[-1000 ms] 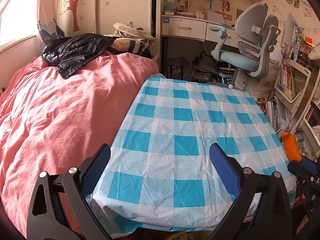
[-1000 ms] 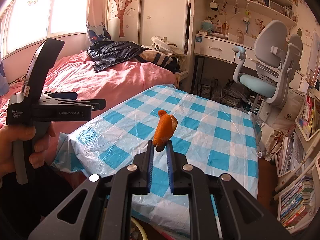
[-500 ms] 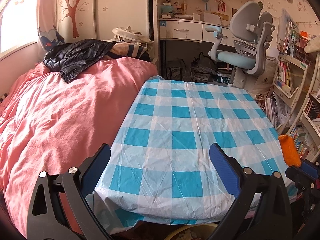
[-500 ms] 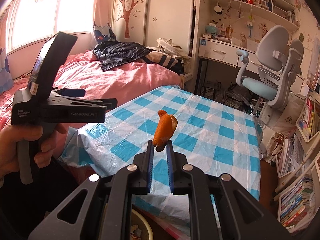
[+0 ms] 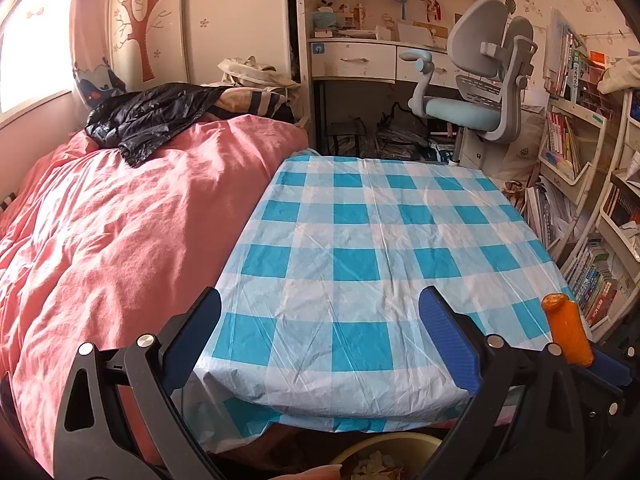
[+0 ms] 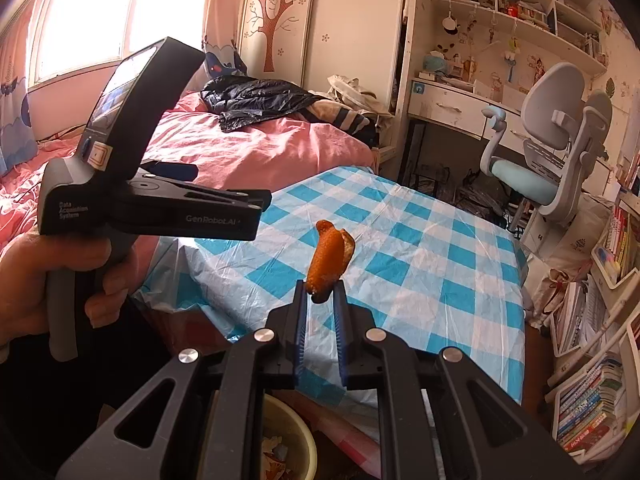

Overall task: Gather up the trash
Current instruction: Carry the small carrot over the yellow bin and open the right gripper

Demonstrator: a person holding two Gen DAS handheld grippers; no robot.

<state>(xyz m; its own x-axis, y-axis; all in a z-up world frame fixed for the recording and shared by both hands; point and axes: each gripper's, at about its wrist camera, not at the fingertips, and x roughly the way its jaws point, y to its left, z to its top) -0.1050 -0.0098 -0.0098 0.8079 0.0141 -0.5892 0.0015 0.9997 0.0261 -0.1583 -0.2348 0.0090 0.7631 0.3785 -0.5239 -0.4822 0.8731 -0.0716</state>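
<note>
My right gripper [image 6: 320, 289] is shut on an orange peel [image 6: 329, 258] and holds it in the air over the near edge of the blue-checked table [image 6: 420, 248]. The peel also shows in the left wrist view [image 5: 568, 330] at the right edge. My left gripper [image 5: 320, 320] is open and empty at the table's near edge; its body also shows in the right wrist view [image 6: 132, 184], held in a hand. A yellow bin [image 6: 288, 440] with scraps of trash sits on the floor below the grippers, also low in the left wrist view [image 5: 384, 456].
A bed with a pink cover [image 5: 120, 220] and a black jacket [image 5: 152, 116] lies left of the table. A grey desk chair [image 5: 480, 92] and desk stand behind. Bookshelves [image 5: 592, 240] line the right.
Both grippers have drawn back toward me from the table, with the peel still held. The yellow bin has come into view below them.
</note>
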